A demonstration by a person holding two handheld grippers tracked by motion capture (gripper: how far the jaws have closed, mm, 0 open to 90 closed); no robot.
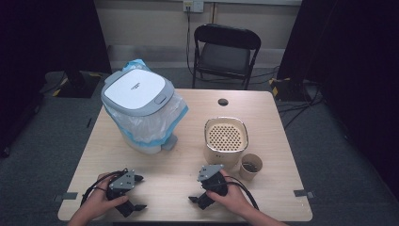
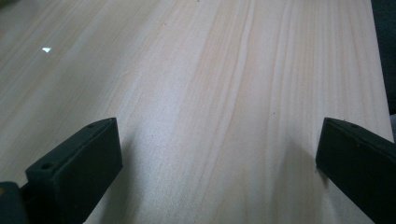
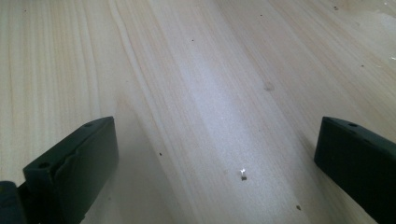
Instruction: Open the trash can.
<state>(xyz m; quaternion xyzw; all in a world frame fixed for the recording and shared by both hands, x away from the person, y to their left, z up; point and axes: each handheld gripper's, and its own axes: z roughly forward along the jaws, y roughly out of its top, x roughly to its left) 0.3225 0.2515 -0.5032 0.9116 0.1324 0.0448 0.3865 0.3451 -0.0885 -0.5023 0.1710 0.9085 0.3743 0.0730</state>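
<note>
The left tool (image 1: 136, 193) rests near the table's (image 1: 179, 165) front left corner with its jaws spread wide over bare wood, and the right tool (image 1: 200, 188) lies near the middle of the front edge, jaws likewise spread and pinching nothing. Just beyond the right tool stand a cream perforated-top container (image 1: 226, 139) and, touching its right side, a paper cup (image 1: 251, 166). A lined white bin (image 1: 139, 106) sits toward the back left corner.

One bin (image 1: 138, 110), one basket (image 1: 226, 139), one cup (image 1: 251, 166), two tools: left tool (image 1: 137, 193), right tool (image 1: 196, 189).
</note>
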